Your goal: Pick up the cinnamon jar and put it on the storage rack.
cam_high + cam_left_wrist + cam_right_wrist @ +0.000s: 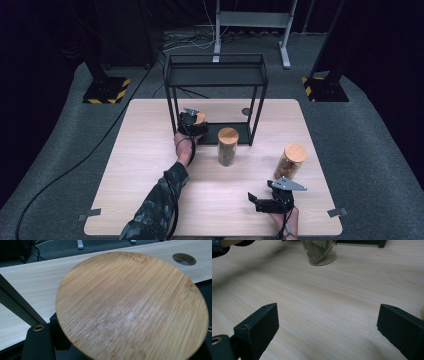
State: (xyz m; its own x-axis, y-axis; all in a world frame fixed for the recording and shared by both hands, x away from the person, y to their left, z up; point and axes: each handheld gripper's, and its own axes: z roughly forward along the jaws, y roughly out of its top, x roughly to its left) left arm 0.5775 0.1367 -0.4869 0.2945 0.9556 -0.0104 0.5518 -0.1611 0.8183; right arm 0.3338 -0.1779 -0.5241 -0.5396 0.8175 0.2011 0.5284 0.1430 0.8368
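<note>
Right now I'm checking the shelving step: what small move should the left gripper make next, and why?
Probably open its jaws and let go. The left gripper is shut on the bamboo-lidded glass jar, which already sits at the lower shelf of the black metal rack; whether the jar's base rests fully is hidden.

lid (130, 307): tan bamboo grain | rack (215, 75): black | table (150, 165): pale wood

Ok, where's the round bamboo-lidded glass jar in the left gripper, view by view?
High view: the jar left of centre, under the black metal rack's left side, in the left gripper.
Left gripper view: its lid across the middle.
Right gripper view: the holding arm's sleeve at top left.
Shared landmark: the pale wooden table.
</note>
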